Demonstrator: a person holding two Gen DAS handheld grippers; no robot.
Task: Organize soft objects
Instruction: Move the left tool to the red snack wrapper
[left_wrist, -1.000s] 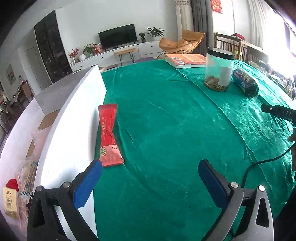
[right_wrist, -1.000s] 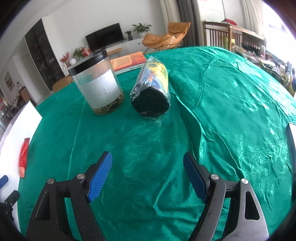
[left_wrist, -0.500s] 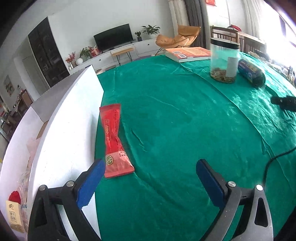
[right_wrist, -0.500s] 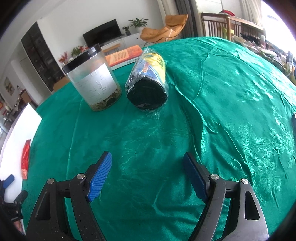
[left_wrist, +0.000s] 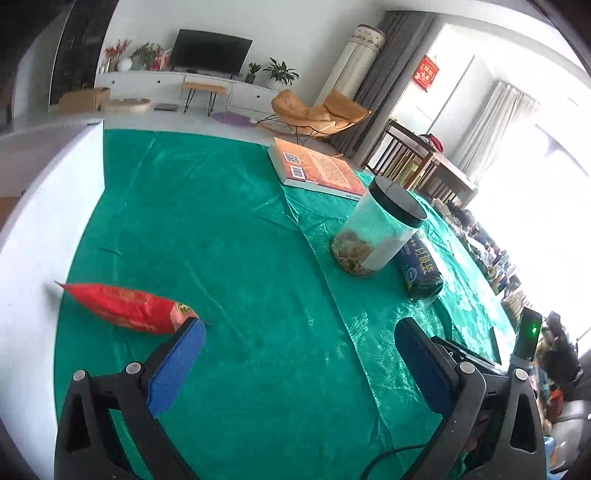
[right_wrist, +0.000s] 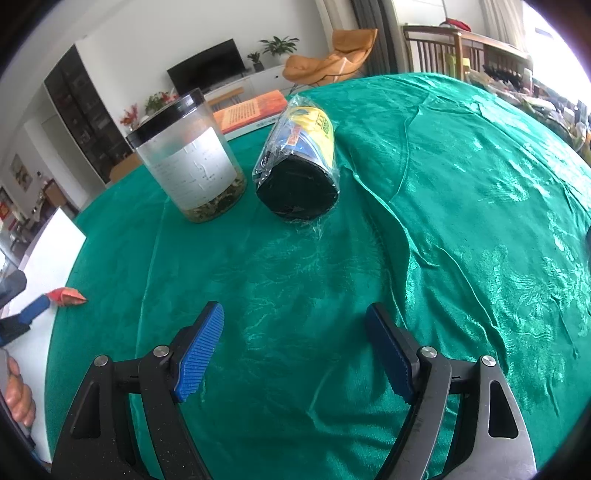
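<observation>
The left gripper (left_wrist: 299, 363) hangs with jaws wide apart, its left pad just beside the near end of the crinkled red foil snack packet (left_wrist: 125, 308), which lies on the green satin tablecloth (left_wrist: 229, 236) against the white foam box wall (left_wrist: 33, 258). Closing from here risks nudging the slippery packet aside, since it sits outside the gap. The right gripper (right_wrist: 295, 350), jaws also apart, holds nothing; the plastic-wrapped dark roll (right_wrist: 301, 170) could roll into the clear black-lidded jar (right_wrist: 192, 162) if bumped.

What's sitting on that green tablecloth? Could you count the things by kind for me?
Red snack packet: 1
Clear jar with a black lid: 1
Plastic-wrapped dark roll: 1
Orange book: 1
White box, at the table's edge: 1
Total: 5 things
</observation>
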